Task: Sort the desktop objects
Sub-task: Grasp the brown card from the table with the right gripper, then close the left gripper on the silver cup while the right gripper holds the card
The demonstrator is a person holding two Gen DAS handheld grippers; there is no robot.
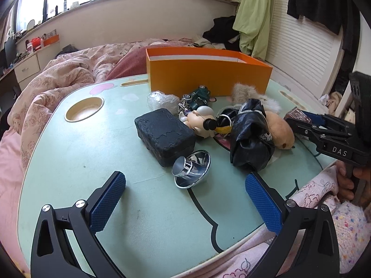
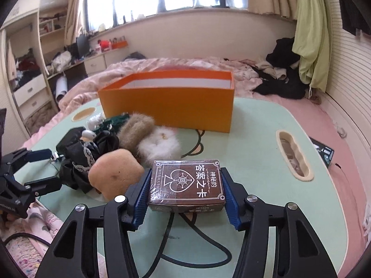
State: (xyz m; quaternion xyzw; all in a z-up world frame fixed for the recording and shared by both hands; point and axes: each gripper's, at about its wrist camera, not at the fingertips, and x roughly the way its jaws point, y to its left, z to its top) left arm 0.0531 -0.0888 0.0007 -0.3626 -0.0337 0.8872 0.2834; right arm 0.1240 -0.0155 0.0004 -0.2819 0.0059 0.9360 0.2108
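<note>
Right gripper – blue pads pressed on both sides of the brown shrink-wrapped card box, low over the pale green lap table. Left gripper – jaws wide apart, nothing between them. Ahead of it: chrome funnel-shaped piece, black embossed case. Tan plush, black crumpled cloth and fur puffs crowd beside the card box. Orange open cardboard box stands at the far edge.

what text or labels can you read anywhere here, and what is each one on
"神秘的" and "答案之卡": white print on top of the brown shrink-wrapped card box between the right gripper's blue pads.
"DAS": white letters on the black body of the right gripper, left wrist view.
Small print along the card box's edge and front: too small to read.
Green toy car: marking blurred, unreadable.
</note>
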